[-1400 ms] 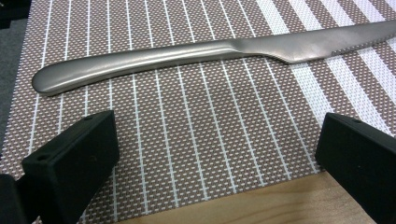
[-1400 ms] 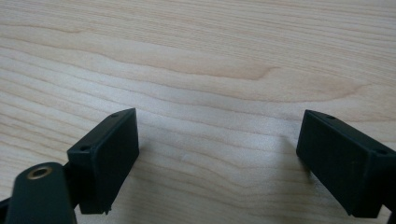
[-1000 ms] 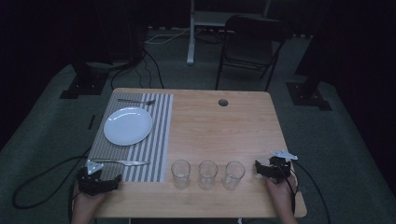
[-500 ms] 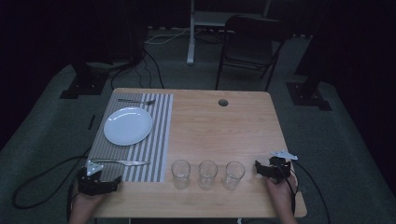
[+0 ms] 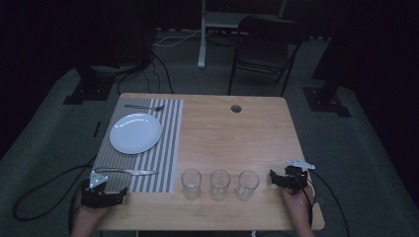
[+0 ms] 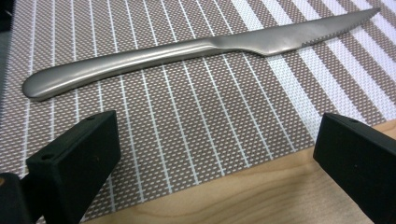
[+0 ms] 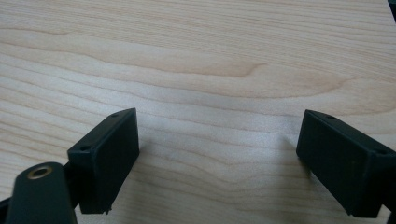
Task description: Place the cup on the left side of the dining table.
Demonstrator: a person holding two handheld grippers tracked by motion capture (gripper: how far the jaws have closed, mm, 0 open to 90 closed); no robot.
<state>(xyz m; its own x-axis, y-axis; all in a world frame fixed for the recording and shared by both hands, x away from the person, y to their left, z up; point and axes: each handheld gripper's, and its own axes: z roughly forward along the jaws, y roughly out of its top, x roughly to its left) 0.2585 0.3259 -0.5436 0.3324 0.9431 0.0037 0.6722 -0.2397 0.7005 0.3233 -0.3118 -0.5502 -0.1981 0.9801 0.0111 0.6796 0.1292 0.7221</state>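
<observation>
A steel knife (image 5: 127, 172) (image 6: 187, 49) lies on the striped placemat (image 5: 163, 163) near the table's front left. My left gripper (image 5: 106, 194) (image 6: 215, 163) rests just in front of it at the mat's front edge, open, with nothing between its jaws. A white plate (image 5: 135, 133) sits on the mat farther back, with a fork (image 5: 144, 106) beyond it. Three empty glasses (image 5: 220, 184) stand in a row near the front edge. Right of them my right gripper (image 5: 285, 177) (image 7: 217, 163) is open over bare wood.
The wooden table (image 5: 237, 138) has a round cable hole (image 5: 236, 108) near its back edge. A folding chair (image 5: 264, 44) and a desk leg stand beyond the table. Cables trail from both grippers over the floor.
</observation>
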